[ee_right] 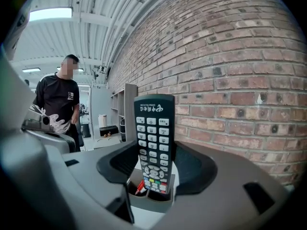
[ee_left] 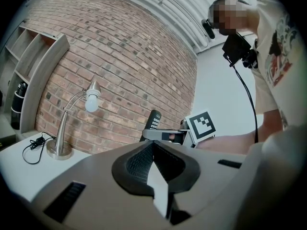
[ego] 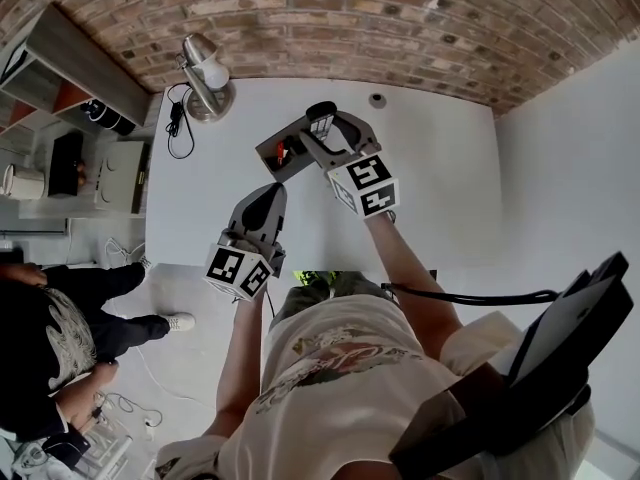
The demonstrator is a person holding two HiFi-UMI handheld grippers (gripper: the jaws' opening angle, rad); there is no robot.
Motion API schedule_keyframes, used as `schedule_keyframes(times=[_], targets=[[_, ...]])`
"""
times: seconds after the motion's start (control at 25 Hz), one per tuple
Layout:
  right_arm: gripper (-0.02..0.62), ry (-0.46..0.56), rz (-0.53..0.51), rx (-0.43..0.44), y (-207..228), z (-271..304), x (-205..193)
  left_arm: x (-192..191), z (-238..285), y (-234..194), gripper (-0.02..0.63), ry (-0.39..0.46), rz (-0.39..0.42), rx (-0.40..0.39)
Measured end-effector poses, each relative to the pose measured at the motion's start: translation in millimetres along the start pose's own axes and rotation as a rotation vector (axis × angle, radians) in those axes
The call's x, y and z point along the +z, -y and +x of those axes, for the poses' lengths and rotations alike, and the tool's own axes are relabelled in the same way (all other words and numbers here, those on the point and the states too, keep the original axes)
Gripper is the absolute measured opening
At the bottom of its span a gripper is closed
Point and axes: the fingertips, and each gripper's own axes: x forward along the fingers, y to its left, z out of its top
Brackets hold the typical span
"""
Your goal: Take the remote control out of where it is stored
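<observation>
Halfway at best: slim black plastic remote control pinched in the right gripper jaws, bottom end not yet out of the grey plastic holder at 12 o'clock on the white table — left gripper at 7 o'clock, jaws pressed together, empty; lift-out left.

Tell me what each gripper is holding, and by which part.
Right gripper clamps the remote control by the sides of its lower half. Left gripper holds nothing, jaws together.
</observation>
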Motion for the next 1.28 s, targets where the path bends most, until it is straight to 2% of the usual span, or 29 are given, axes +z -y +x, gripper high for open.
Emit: schedule_keyframes(times=[0.32,0.56,0.88,1.28], targets=[[0.235,0.010,0.016,-0.005,-10.9,-19.0,6.9,-0.2,-6.7,9.2,0.003,-0.008,-0.006,-0.019],[0.235,0.030,0.022,0.010,-20.4,-35.2,9.5,10.7,-14.0,23.3,0.003,0.007,0.029,-0.017],[0.233,0.059,0.018,0.042,-26.2,-84.1,12.8,8.1,-31.0,69.3,0.003,0.022,0.052,0.016],[0.233,0.066,0.017,0.073,-39.8,-146.4,-2.0,-9.0,-61.7,122.3,0.003,0.034,0.065,0.066]])
